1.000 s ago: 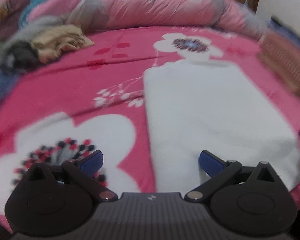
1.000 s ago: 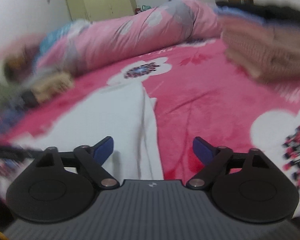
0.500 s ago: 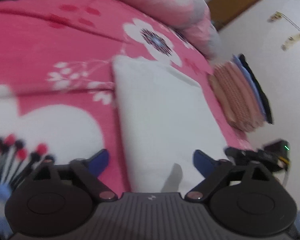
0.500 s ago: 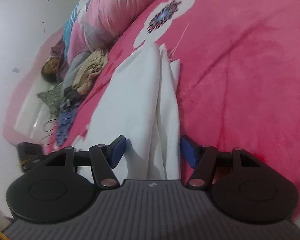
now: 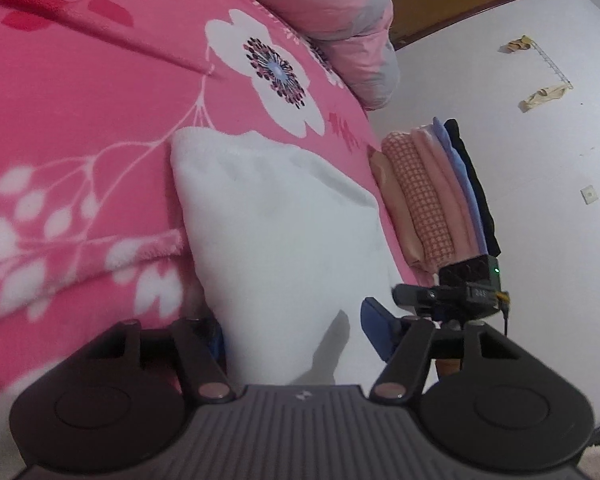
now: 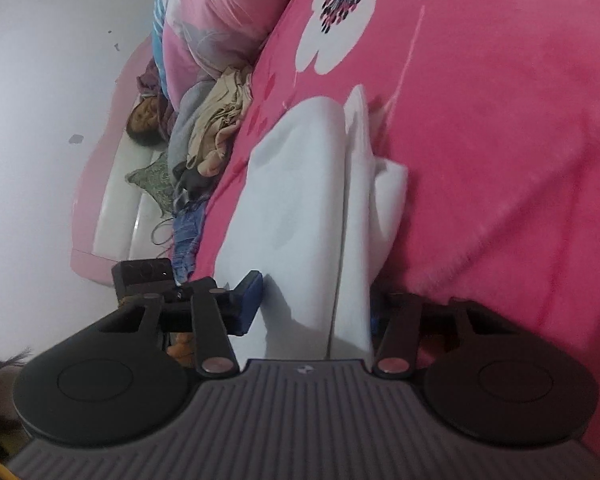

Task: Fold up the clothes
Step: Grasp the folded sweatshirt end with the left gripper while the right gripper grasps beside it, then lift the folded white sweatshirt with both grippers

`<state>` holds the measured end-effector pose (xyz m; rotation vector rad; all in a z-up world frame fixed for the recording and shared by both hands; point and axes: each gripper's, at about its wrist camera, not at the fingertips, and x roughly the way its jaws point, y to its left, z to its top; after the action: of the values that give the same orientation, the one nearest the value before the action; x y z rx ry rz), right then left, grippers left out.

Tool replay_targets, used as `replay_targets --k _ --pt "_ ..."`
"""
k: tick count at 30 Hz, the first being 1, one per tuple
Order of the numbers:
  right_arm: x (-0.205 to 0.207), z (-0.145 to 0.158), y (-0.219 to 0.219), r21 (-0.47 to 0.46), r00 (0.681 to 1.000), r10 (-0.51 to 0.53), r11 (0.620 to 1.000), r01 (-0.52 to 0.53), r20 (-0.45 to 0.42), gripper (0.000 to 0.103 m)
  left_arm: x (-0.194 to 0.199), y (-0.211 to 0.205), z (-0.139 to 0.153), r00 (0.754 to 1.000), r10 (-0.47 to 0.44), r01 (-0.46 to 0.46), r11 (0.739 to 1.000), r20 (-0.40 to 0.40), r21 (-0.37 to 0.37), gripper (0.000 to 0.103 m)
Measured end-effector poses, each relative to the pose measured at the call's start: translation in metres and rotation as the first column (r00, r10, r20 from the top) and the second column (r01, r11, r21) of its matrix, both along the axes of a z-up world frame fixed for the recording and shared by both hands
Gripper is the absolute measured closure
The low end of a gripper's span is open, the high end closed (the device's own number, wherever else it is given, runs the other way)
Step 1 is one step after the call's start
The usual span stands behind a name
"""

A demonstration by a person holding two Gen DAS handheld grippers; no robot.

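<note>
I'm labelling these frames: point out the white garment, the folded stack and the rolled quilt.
white garment [image 5: 284,232], left wrist view, middle of its top layer
folded stack [image 5: 424,196], left wrist view, checked piece
rolled quilt [image 6: 220,20], right wrist view, pink side

Both cams are wrist-mounted fisheyes, looking forward along their gripper fingers, low and close over the pink floral bedspread [image 5: 80,128], both rolled hard.

Left wrist faces across the bed toward the folded stack [image 5: 432,196] and white wall.

Right wrist faces the opposite way, toward the loose clothes heap [image 6: 212,136] at the headboard.

Overlap: the white garment [image 5: 284,240] [image 6: 300,200] sits near edge-on in both, and each view catches the other gripper [image 5: 452,292] [image 6: 148,280] across it.
</note>
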<state>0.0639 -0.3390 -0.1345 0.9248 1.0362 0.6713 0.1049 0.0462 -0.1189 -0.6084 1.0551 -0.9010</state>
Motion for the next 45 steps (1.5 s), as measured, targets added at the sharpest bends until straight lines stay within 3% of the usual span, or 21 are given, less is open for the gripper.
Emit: replay_targets --k 5,8,13,16,21,27,31,35,38,41,45 --pt "0.005 -0.002 0.003 -0.004 1.000 0.016 1.000 -0.016 0.018 0.069 0.000 -0.004 0.000 1.000 0.006 -0.006 1.000 0.020 0.014 0.048" --pt "0.013 -0.004 0.009 -0.011 0.999 0.001 1.000 -0.001 0.035 0.078 -0.003 -0.017 0.009 0.997 0.021 -0.028 0.995 0.069 0.097 0.057" --pt "-0.005 0.026 0.028 -0.190 0.986 -0.027 0.980 0.058 0.163 0.083 -0.022 -0.025 0.034 0.980 0.035 -0.075 0.977 0.195 0.198 0.079" --pt "-0.026 0.054 0.042 -0.288 0.961 -0.028 0.951 0.109 0.274 0.084 -0.042 -0.027 0.060 0.957 0.042 -0.107 0.971 0.288 0.213 0.080" --pt "-0.077 0.109 0.054 -0.414 0.876 -0.001 0.881 0.229 0.483 0.085 -0.079 -0.043 0.116 0.887 0.021 -0.129 0.970 0.461 0.205 0.081" --pt "-0.148 0.171 0.020 -0.357 0.732 -0.087 0.830 0.428 0.676 0.085 -0.116 -0.091 0.190 0.790 -0.052 -0.063 0.984 0.611 0.166 0.081" --pt "-0.186 0.221 -0.021 -0.341 0.613 -0.109 0.749 0.568 0.783 0.085 -0.126 -0.149 0.242 0.691 -0.107 0.008 0.990 0.715 0.140 0.081" --pt "-0.207 0.276 -0.072 -0.335 0.509 -0.098 0.644 0.688 0.855 0.085 -0.118 -0.211 0.279 0.639 -0.092 0.056 0.996 0.764 0.073 0.081" --pt "-0.208 0.308 -0.110 -0.331 0.463 -0.098 0.570 0.752 0.881 0.085 -0.109 -0.262 0.301 0.595 -0.083 0.083 0.996 0.800 0.041 0.081" --pt "-0.202 0.333 -0.154 -0.325 0.436 -0.110 0.511 0.796 0.893 0.085 -0.092 -0.310 0.315 0.581 -0.088 0.119 0.993 0.809 0.022 0.081" --pt "-0.184 0.344 -0.217 -0.293 0.411 -0.168 0.473 0.831 0.896 0.085 -0.075 -0.360 0.321 0.555 -0.105 0.158 0.987 0.825 0.020 0.081"
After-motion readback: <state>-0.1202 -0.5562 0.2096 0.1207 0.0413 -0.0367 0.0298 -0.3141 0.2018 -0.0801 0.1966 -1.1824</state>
